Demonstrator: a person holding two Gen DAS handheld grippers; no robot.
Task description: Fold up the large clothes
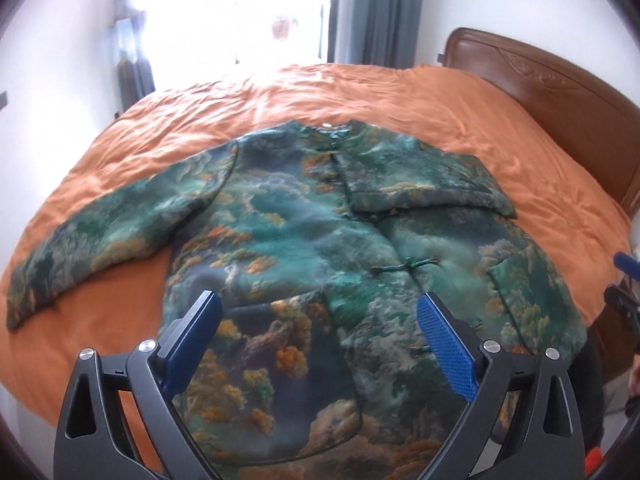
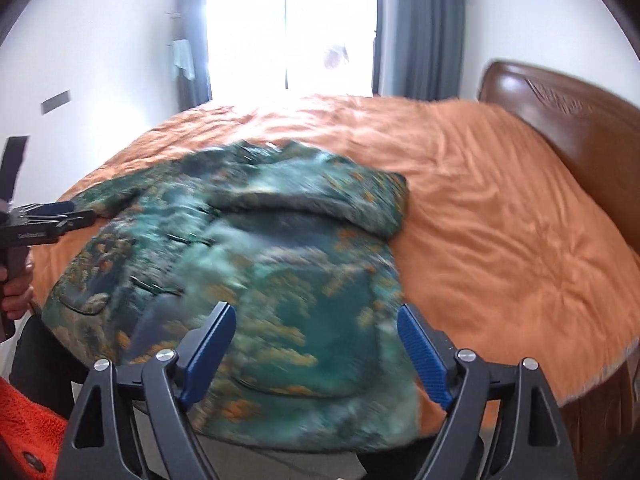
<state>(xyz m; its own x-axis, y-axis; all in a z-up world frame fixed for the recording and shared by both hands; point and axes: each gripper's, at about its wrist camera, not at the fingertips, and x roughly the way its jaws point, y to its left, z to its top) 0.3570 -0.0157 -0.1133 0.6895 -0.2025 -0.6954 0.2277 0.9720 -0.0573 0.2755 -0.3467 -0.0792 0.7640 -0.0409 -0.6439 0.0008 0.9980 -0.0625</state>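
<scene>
Item: padded jacket [image 1: 304,216], green-teal landscape print with orange foliage patches, knotted frog fastenings down the front, patch pockets near the hem. It lies front-up and flat on the orange bedspread [image 1: 440,112], collar toward the window [image 2: 288,28]. One sleeve is folded across the chest; the other stretches out over the bedspread.

Left gripper [image 1: 320,332]: released, jaws spread wide, nothing between them, above the hem.

Right gripper [image 2: 316,344]: released, jaws wide, empty, above the jacket's lower edge.
</scene>
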